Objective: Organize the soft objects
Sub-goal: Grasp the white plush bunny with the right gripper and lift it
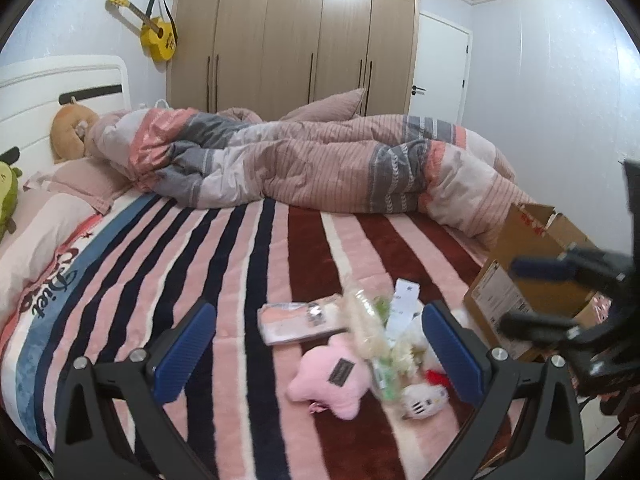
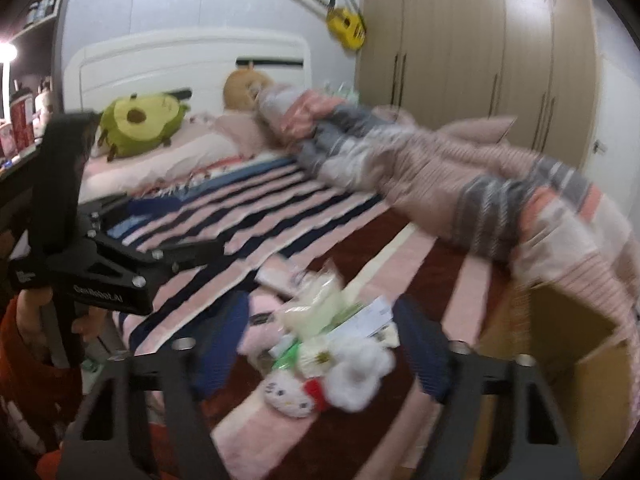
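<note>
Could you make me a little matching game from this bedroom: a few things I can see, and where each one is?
Things:
1. yellow guitar
2. avocado plush
3. cardboard box
4. pink star plush

Places:
A. at the head of the bed, by the white headboard
B. hanging on the wall beside the wardrobe
C. in the small pile of toys on the striped blanket
D. standing open at the bed's edge, next to the pile

Pairs: 1-B, 2-A, 3-D, 4-C
</note>
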`<state>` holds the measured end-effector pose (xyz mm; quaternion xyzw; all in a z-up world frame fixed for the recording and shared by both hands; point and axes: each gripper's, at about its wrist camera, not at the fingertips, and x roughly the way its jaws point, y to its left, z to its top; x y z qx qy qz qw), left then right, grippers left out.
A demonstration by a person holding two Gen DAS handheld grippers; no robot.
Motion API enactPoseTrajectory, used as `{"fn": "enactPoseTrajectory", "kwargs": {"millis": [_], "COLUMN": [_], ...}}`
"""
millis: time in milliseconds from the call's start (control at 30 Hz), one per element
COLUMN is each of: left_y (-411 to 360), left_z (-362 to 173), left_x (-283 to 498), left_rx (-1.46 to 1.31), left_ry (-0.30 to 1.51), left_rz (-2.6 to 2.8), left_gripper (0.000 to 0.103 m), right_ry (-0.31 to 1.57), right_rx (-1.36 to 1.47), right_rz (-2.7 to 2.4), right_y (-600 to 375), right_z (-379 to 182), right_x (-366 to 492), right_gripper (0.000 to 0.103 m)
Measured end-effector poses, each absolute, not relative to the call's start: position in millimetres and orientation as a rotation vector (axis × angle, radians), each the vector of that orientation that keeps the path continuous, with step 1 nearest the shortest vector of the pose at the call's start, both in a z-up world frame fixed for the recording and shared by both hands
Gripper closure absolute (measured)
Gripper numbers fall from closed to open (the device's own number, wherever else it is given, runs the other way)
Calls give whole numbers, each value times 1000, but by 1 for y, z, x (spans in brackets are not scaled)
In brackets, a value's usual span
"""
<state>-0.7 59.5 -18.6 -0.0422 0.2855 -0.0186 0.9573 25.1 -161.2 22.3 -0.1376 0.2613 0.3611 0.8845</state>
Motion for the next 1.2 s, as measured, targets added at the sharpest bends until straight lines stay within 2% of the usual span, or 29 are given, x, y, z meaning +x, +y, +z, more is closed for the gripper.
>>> {"fn": "enactPoseTrajectory", "kwargs": {"millis": [333, 700, 733, 767, 800, 1033, 1200], "left_y": [82, 75, 75, 74, 73, 61, 46], "left_z": [-61, -80, -80, -80, -80, -70, -48], "left_x": [16, 26, 27, 28, 29, 26, 27], "left_rx": [-97, -87, -101, -112, -124, -180, -189], "left_ry": [648, 663, 672, 680, 687, 674, 653], "left_rz": [-70, -124, -143, -156, -174, -338, -433], "left_gripper": [1, 1, 1, 1, 1, 1, 1], "right_ry": [796, 876, 900, 929, 950, 916, 812], "right_rx": [-297, -346, -337, -322, -301, -229, -200], "right_rz": [616, 464, 463, 460, 457, 465, 497], "right_y": [-123, -131, -130, -131, -133, -139, -140], "right_z": [-69, -118, -120, -125, -129, -124, -90], "right_x": [65, 94, 98, 102, 106, 97, 74], "right_gripper": [43, 43, 44, 55, 60, 63, 63]}}
